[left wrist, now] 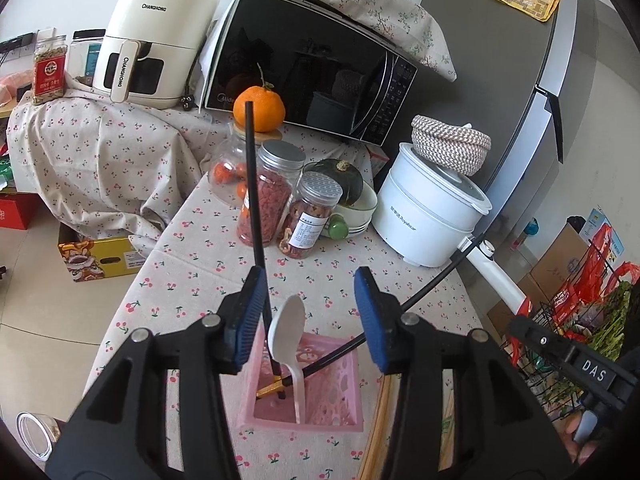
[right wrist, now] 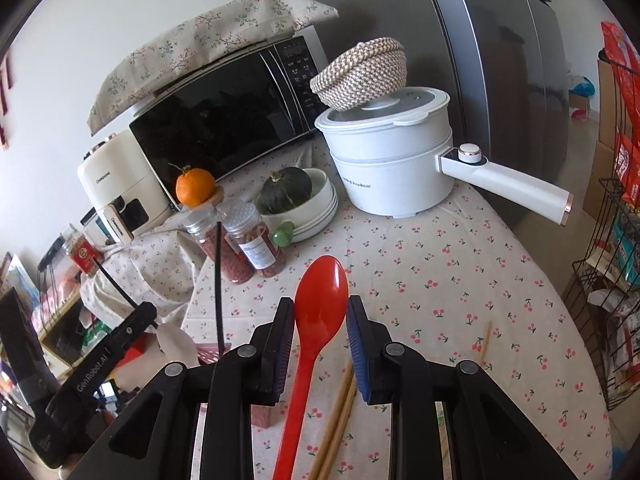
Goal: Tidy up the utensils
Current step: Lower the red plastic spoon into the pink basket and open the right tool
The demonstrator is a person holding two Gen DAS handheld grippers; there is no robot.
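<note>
A pink utensil basket [left wrist: 336, 408] stands on the cherry-print tablecloth. Two black chopsticks [left wrist: 253, 184] and a white plastic spoon [left wrist: 286, 330] stand in it. My left gripper [left wrist: 308, 316] is open just above the basket, its jaws either side of the spoon and apart from it. My right gripper [right wrist: 320, 340] is shut on a red spoon [right wrist: 320, 300], bowl up, held above the table. Wooden chopsticks [right wrist: 340, 412] lie on the cloth under it, and also show in the left wrist view [left wrist: 380, 424]. The basket's corner [right wrist: 212, 352] shows left of the right gripper.
Behind stand two jars of dried food [left wrist: 276, 196], a glass jar with an orange [left wrist: 259, 109] on top, a bowl with a green squash [left wrist: 340, 178], a white electric pot [left wrist: 428, 216], a microwave [left wrist: 312, 68] and an air fryer [left wrist: 156, 36]. A wire rack [right wrist: 616, 280] stands right.
</note>
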